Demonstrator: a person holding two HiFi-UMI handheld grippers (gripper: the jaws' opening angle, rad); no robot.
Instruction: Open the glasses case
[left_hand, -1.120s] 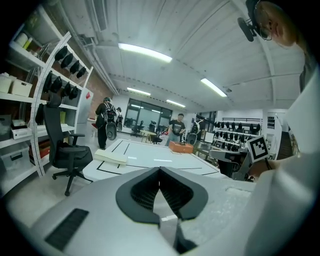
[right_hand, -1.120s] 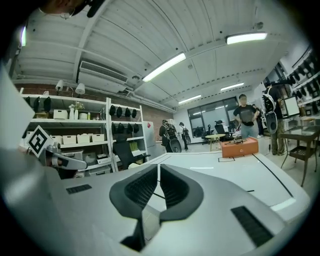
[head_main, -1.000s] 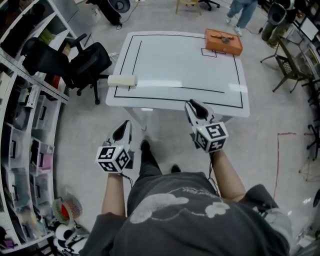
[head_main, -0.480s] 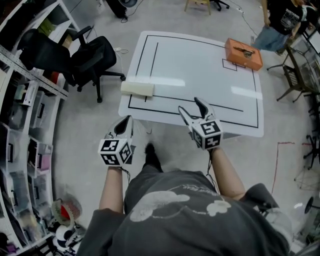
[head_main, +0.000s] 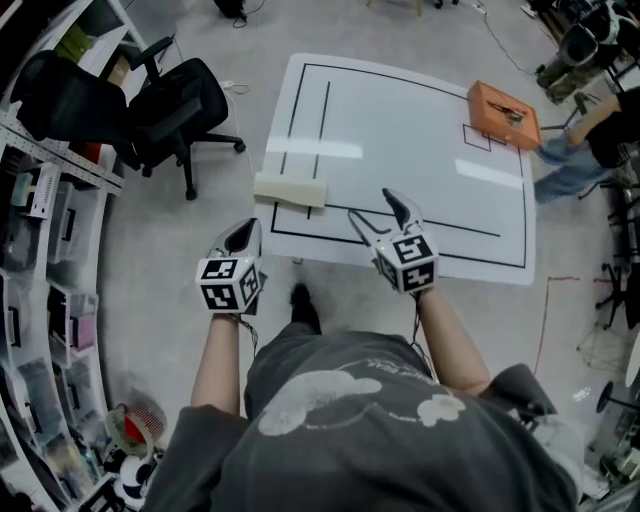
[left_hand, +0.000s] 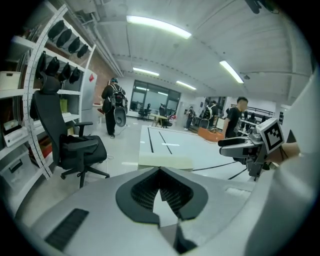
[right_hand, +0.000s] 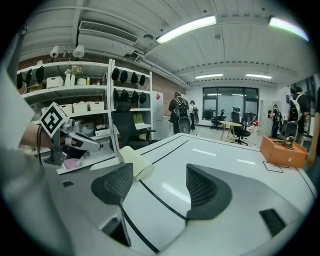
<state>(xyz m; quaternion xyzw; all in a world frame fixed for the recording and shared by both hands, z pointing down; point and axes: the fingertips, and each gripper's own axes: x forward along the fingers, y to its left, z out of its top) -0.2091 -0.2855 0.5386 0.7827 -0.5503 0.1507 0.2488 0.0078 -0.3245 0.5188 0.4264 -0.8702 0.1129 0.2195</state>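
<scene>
Right gripper (head_main: 373, 207) jaws opening wide, nothing between. Left gripper (head_main: 245, 238) pinched closed, empty. Case (head_main: 290, 189) sits at the table (head_main: 400, 120) edge; a one-sided nudge could knock it off.

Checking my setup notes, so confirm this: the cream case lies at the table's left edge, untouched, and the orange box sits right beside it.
One thing is wrong: the box's place. The orange box sits at the far right corner of the table, well apart from the case, as the head view shows. The case does lie at the table's left edge, untouched.
</scene>
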